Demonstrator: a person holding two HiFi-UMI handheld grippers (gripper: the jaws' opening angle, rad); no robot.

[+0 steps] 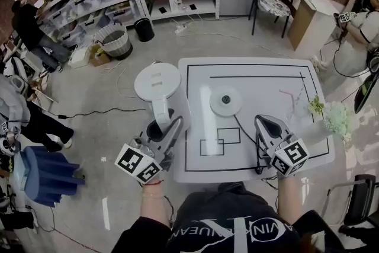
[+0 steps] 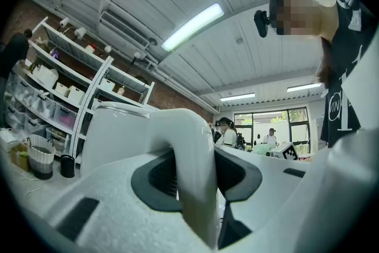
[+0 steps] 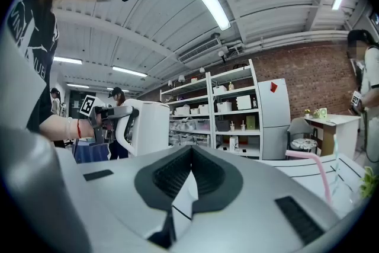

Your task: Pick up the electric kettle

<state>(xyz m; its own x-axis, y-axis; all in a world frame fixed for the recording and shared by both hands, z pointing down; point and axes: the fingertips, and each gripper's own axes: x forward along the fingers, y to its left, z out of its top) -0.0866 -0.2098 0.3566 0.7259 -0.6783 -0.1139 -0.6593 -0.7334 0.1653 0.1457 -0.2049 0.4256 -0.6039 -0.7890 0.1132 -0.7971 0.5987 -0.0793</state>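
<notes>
Left jaws around white kettle (image 1: 157, 81) handle (image 2: 190, 163)

Head overhead, gripper views level, kettle (image 1: 157, 83) shared

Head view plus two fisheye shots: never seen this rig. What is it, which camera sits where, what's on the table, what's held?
There is no robot here: a person holds a two-jaw gripper in each hand. The head view comes from a camera on the person's head, looking down. The other two come from cameras riding on the grippers, looking along their jaws. The left gripper is clamped on the handle of the white electric kettle, held just left of the table. The right gripper is shut and empty. On the table are the kettle's round base with its cord, a glass with a pink straw, and pale flowers.
</notes>
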